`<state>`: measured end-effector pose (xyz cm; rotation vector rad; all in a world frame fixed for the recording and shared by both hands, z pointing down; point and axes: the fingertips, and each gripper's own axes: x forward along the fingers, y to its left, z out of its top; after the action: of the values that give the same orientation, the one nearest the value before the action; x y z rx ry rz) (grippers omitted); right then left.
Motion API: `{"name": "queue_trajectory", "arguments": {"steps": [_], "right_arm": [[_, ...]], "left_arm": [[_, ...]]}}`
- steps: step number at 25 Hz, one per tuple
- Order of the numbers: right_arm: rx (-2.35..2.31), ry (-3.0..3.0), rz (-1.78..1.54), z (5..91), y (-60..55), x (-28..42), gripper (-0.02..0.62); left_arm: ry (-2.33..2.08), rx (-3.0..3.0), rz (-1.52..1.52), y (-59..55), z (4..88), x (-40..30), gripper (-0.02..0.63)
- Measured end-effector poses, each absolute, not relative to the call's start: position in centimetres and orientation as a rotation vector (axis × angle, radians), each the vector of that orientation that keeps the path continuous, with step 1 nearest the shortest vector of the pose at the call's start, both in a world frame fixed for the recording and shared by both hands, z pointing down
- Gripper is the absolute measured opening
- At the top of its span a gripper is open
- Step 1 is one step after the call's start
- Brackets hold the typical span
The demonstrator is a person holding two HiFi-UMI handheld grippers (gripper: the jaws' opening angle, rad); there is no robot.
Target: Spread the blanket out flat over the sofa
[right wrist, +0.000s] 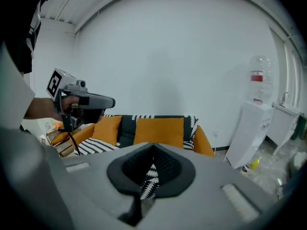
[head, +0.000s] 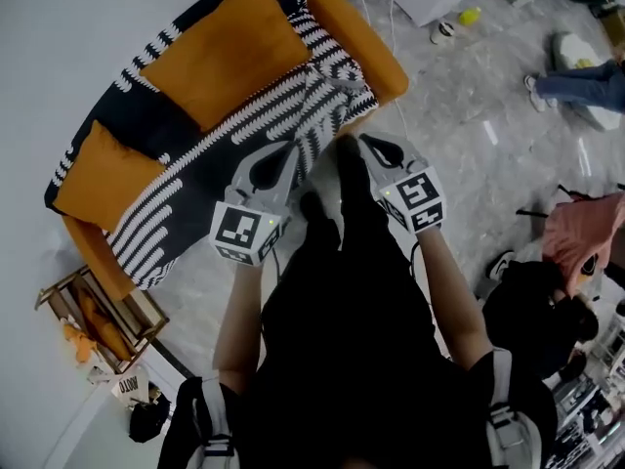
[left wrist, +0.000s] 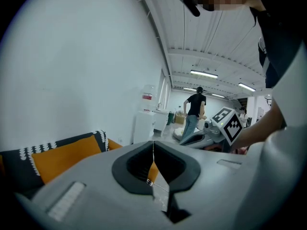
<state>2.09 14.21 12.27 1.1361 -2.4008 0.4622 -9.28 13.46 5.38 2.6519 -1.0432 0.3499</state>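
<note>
We are holding left gripper (head: 286, 152) and right gripper (head: 369, 145) before the sofa (head: 356, 37), blanket (head: 186, 198) draped across it, fingers of both closed together

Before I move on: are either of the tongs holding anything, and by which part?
Nothing is held. The left tongs and right tongs are both shut and empty; the blanket lies on the sofa.

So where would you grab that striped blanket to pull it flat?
Grip the rumpled fold of the blanket beside the sofa's arm. The cloth is raised there, which gives the jaws something to pinch. Come in from the open seat front, because the cushions block the rear.
</note>
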Motion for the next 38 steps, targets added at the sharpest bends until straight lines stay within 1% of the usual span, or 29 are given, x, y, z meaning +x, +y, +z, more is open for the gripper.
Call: {"name": "queue_trajectory", "arguments": {"steps": [10, 17, 23, 27, 33, 37, 38], "right_arm": [[0.814, -2.341, 0.461, 21.5, 3.4, 2.5, 0.003], [0.588, -2.287, 0.478, 29.7, -1.3, 3.5, 0.003], [0.393, -2.195, 0.440, 37.0, -2.5, 3.4, 0.003], [0.353, -2.164, 0.445, 42.0, -3.9, 2.7, 0.003], [0.328, -2.101, 0.513, 49.0, -3.9, 3.5, 0.003], [0.342, -2.071, 0.533, 52.4, -4.9, 3.3, 0.016], [0.342, -2.065, 0.532, 53.1, -5.0, 3.1, 0.028]], "left_arm": [[-1.187, 2.498, 0.372, 4.3, 7.9, -7.6, 0.014], [-1.262, 2.418, 0.376, -0.6, 10.1, -5.4, 0.014], [-1.306, 2.301, 0.399, -2.5, 14.2, -4.9, 0.014], [-1.301, 2.266, 0.440, -3.7, 17.8, -5.1, 0.014], [-1.267, 2.193, 0.491, -3.5, 23.2, -4.6, 0.014], [-1.251, 2.167, 0.492, -3.5, 25.5, -4.8, 0.014], [-1.245, 2.160, 0.495, -3.3, 26.0, -4.9, 0.014]]}}
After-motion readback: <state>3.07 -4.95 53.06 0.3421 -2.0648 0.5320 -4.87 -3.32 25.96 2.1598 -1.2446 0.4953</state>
